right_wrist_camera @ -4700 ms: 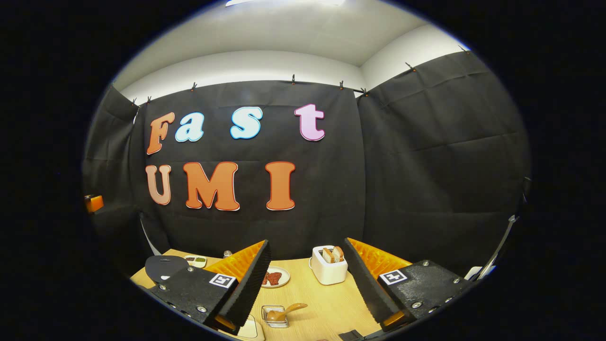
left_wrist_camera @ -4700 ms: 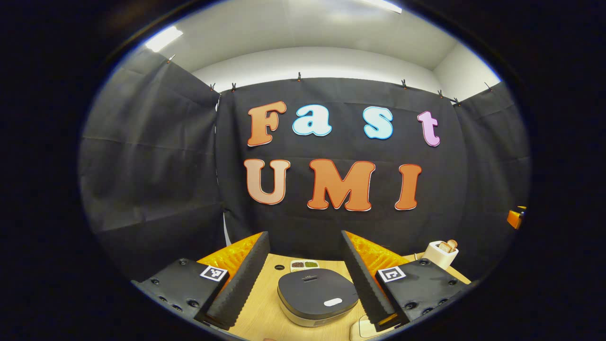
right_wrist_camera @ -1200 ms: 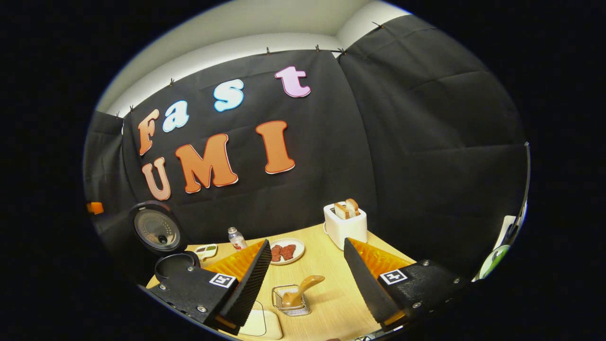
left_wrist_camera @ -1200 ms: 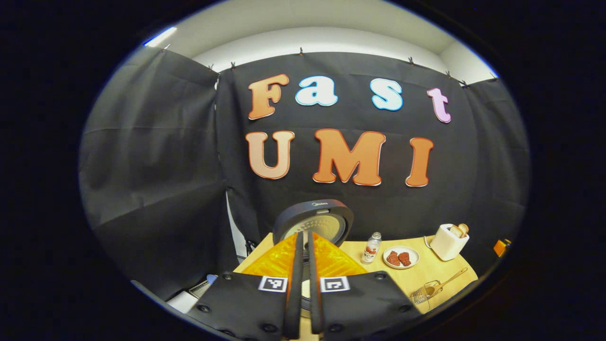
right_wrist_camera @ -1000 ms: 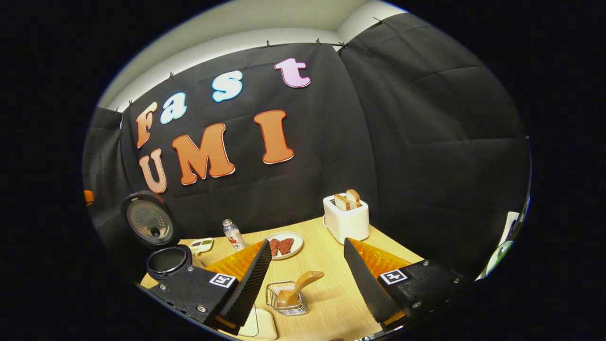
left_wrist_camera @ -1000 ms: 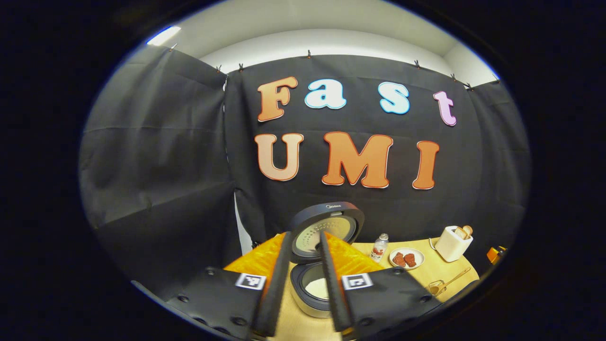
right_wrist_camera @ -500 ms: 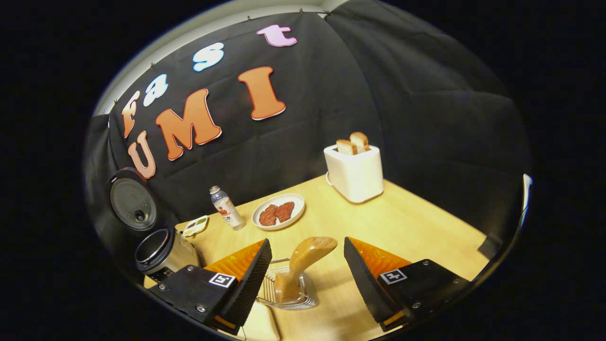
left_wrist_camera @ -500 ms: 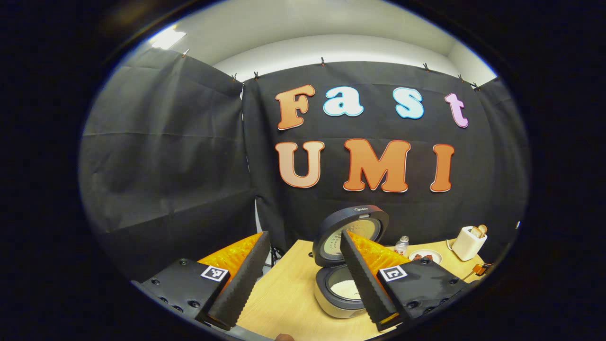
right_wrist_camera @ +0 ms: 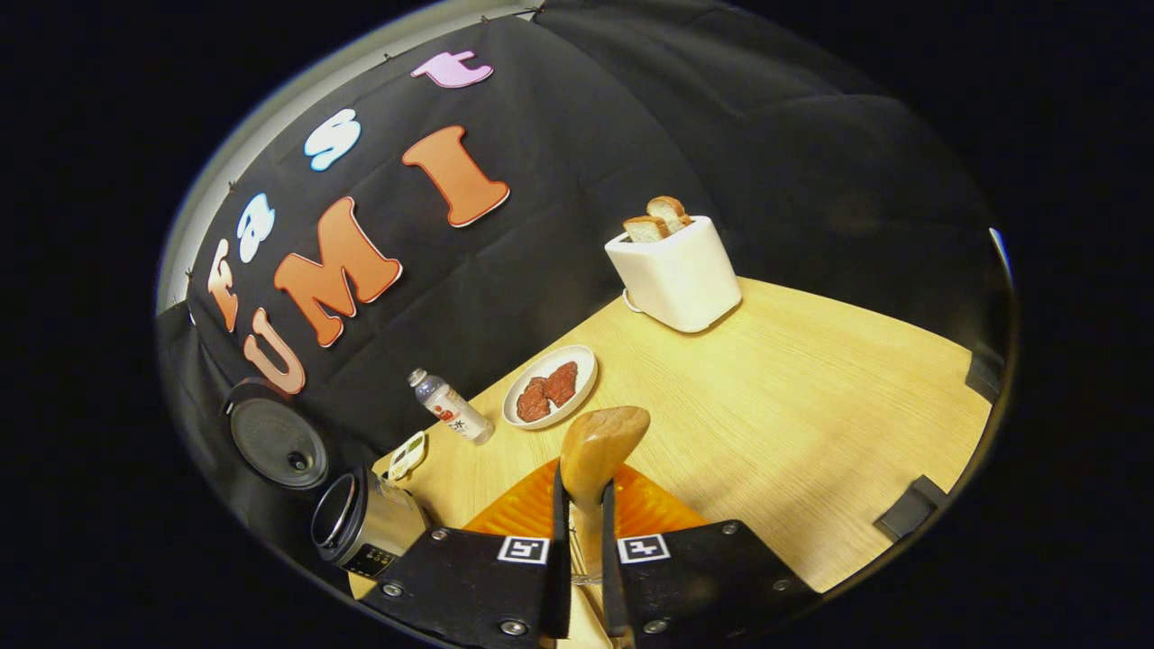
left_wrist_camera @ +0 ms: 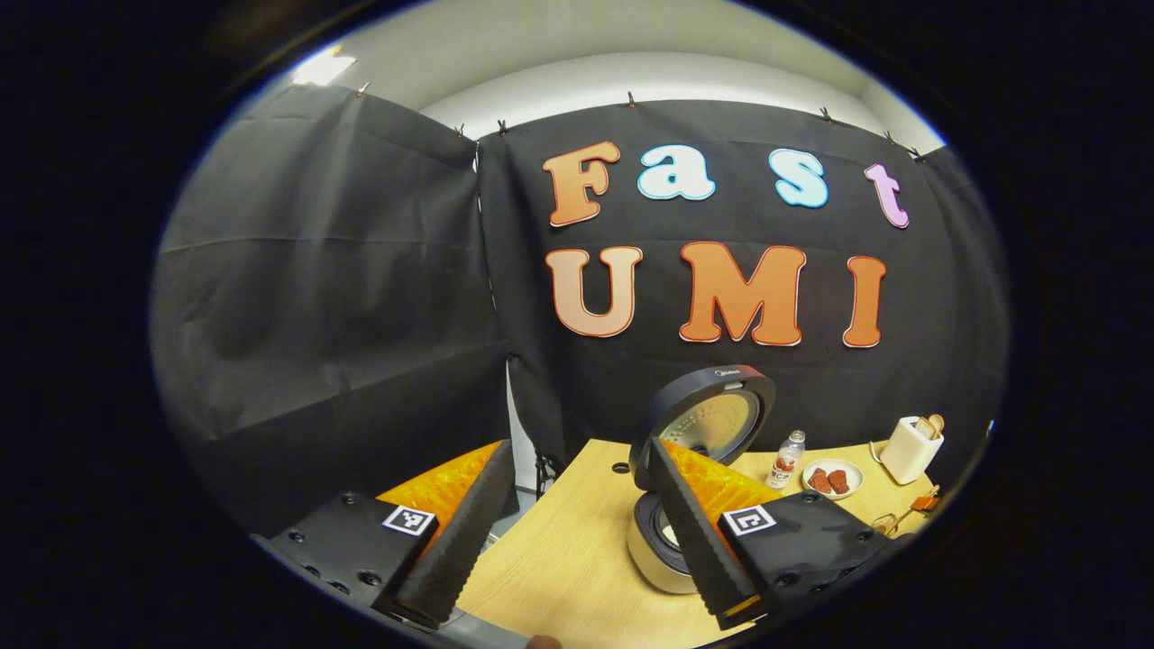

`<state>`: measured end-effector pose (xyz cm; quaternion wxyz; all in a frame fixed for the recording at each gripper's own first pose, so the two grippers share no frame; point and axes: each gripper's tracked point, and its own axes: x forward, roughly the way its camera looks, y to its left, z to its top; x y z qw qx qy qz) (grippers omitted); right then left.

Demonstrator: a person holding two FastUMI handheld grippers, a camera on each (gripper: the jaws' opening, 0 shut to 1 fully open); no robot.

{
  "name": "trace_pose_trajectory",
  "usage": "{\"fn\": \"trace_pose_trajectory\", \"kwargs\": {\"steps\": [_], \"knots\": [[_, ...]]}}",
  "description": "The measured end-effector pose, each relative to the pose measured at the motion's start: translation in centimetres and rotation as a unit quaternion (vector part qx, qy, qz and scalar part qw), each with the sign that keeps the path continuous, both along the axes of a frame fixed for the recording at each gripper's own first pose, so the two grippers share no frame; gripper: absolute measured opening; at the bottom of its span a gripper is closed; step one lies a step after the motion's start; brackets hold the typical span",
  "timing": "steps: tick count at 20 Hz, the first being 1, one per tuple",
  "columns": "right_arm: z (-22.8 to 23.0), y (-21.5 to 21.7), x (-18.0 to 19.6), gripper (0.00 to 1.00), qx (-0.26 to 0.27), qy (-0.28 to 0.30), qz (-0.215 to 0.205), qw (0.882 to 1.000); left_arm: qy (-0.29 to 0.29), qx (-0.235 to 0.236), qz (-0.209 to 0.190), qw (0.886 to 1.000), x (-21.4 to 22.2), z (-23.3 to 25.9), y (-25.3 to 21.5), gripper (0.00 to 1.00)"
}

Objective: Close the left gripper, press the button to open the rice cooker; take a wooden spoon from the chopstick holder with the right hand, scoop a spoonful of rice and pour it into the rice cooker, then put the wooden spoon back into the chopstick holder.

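Both fingers of the right gripper [right_wrist_camera: 580, 514] are drawn in close and pinch the handle of the wooden spoon [right_wrist_camera: 597, 451], whose rounded end sticks up just past their tips; the wire of the chopstick holder [right_wrist_camera: 577, 563] shows faintly between the fingers lower down. This gripper is tipped downward and rolled, so the wooden table [right_wrist_camera: 811, 433] slopes across its view. Beyond it stand a white toaster [right_wrist_camera: 673, 275] with two slices of bread, a plate of red meat [right_wrist_camera: 550, 388], a small bottle [right_wrist_camera: 451, 407] lying tilted beside the plate, and the rice cooker [right_wrist_camera: 365, 523] at the lower left, its lid [right_wrist_camera: 275, 439] swung up and open. The left gripper [left_wrist_camera: 577, 532] is held more level, its fingers spread wide with nothing between them, above the near edge of the table. In the left gripper view the cooker's pot sits partly behind the right-hand finger [left_wrist_camera: 694, 532], the raised lid's ribbed inner face turned toward the camera. Far right in that view, the toaster, plate and bottle stand in a row near the wall, with a bit of orange and a wooden handle at the table's edge, too small to tell apart.
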<state>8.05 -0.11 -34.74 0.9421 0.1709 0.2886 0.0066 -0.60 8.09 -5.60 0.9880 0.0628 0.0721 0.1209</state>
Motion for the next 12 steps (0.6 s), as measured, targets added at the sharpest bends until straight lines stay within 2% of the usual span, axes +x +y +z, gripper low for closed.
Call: {"fn": "trace_pose_trajectory", "kwargs": {"steps": [1, 3, 7, 12], "knots": [[0.1, 0.0, 0.1, 0.07, -0.009, -0.002, -0.003, 1.000, 0.000, 0.001, -0.003, 1.000, 0.1, 0.2, 0.2, 0.99], [1.1, 0.6, 0.3, 0.01, -0.025, -0.013, 0.009, 1.000, -0.002, 0.002, -0.006, 1.000, 0.0, 0.5, 0.3, 0.99], [4.0, 1.3, 0.1, 0.01, -0.075, -0.033, 0.018, 0.997, -0.010, -0.008, -0.014, 1.000, 0.1, 1.2, 0.9, 1.00], [11.4, 3.5, -1.8, 0.01, -0.125, -0.093, 0.042, 0.987, -0.009, -0.030, -0.023, 0.999, 0.0, 1.0, 2.0, 1.00]]}}
